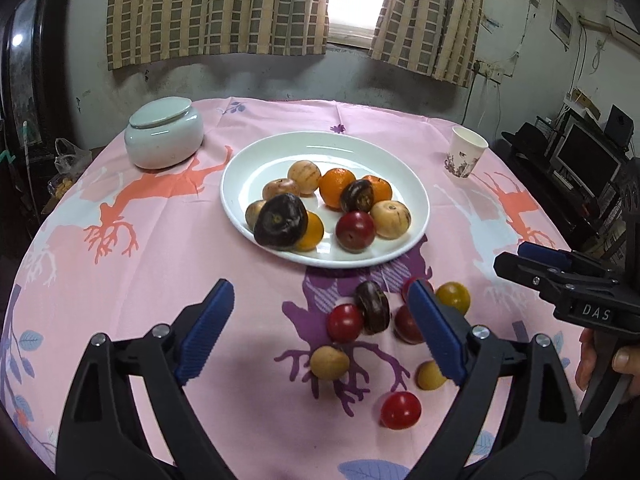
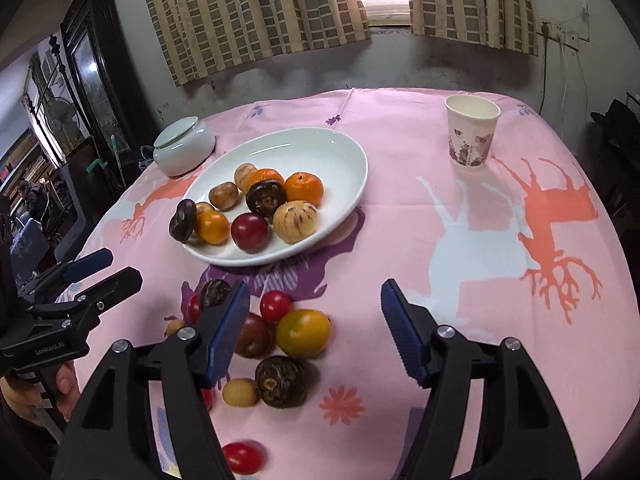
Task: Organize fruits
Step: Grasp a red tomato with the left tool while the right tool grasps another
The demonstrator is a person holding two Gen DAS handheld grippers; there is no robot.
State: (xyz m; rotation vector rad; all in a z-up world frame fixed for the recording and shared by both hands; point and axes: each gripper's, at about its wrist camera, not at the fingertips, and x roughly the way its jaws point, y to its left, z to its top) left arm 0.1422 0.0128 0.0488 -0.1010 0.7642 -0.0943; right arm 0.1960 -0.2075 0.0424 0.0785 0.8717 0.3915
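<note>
Loose fruits point(image 1: 374, 332) lie near surface's front edge w/ both claws, left point(image 1: 320, 332) & right point(image 2: 316, 332), released & empty, plate point(image 1: 248, 172) mid-surface; round ones prob roll off if nudged.

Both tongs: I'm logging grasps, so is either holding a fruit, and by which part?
Nothing is held. The left tongs and right tongs stand open over the loose fruits on the tablecloth, with nothing clamped.
</note>
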